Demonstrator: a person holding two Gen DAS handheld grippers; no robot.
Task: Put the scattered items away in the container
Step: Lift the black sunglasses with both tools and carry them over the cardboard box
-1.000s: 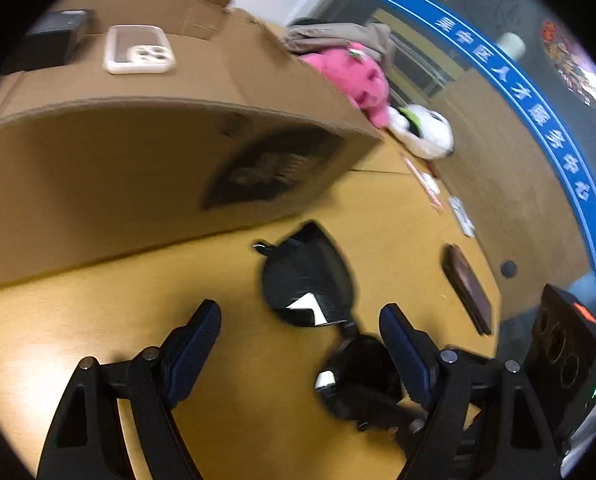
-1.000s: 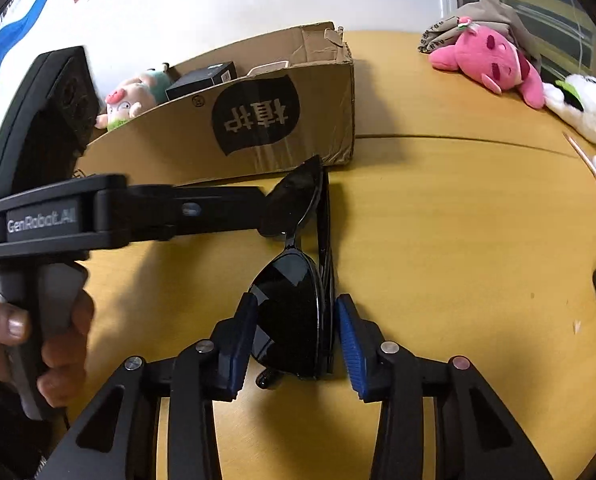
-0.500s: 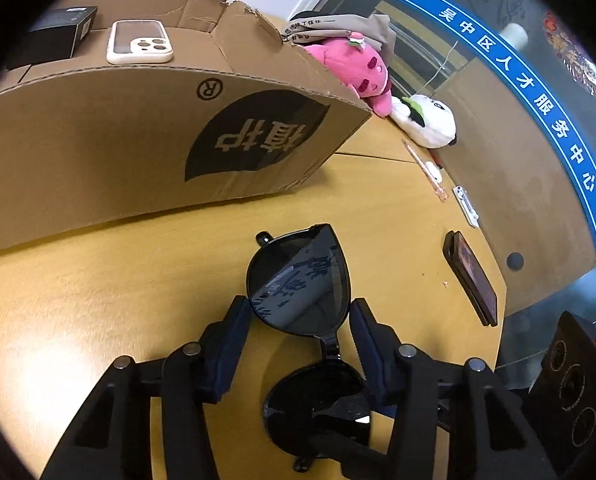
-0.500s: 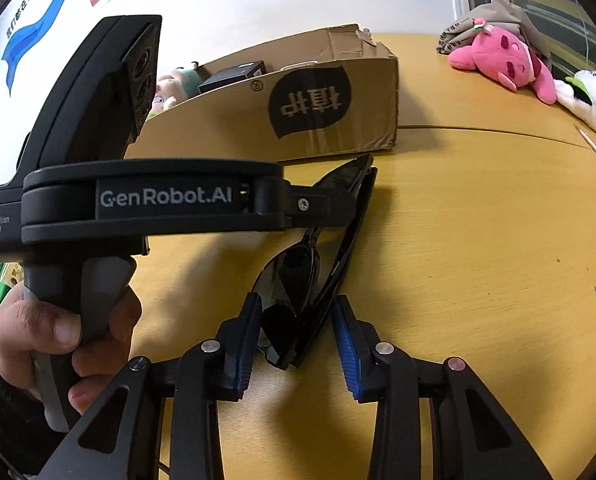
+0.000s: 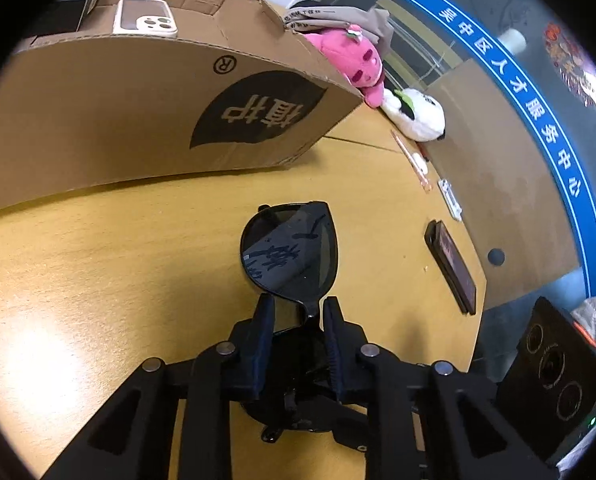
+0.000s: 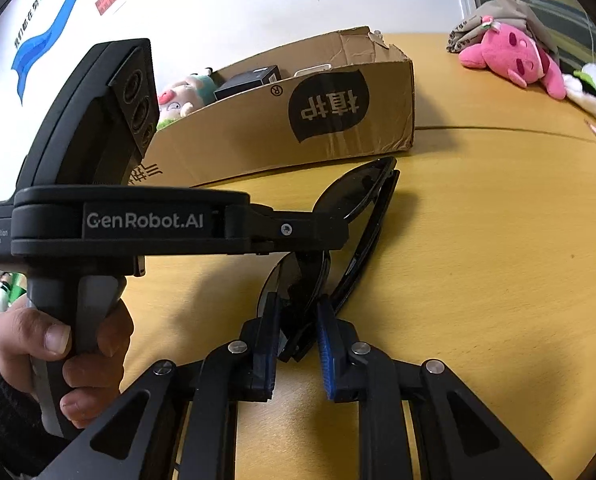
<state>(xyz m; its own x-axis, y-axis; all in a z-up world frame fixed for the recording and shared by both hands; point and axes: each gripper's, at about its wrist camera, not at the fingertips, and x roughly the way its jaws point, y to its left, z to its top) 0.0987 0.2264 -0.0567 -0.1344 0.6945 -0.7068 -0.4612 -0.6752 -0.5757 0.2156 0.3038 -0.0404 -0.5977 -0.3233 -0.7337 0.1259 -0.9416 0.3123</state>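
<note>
Yellow wood runs across the table (image 5: pixel 98 280), with an open cardboard box (image 5: pixel 138 112) at its back already holding a phone (image 5: pixel 146 20) and a small black carton (image 6: pixel 246 80). Just in front of the box lie the folded sunglasses (image 5: pixel 290 252) — the item in hand. Both tongs are on them: the left tongs (image 5: pixel 298 312) are closing at the bridge between the lenses, pads near or at the frame, and the right tongs (image 6: pixel 298 320) are closing over the other lens and the folded arms. Whether either pair yet presses firmly I cannot tell. This looks like the pick-up step. Next — once the grip is sure — comes a lift clear of the table and a short carry over the box's near wall. A pink plush (image 5: pixel 354 64), a white plush (image 5: pixel 418 116) and a dark flat case (image 5: pixel 452 264) wait on the table.
</note>
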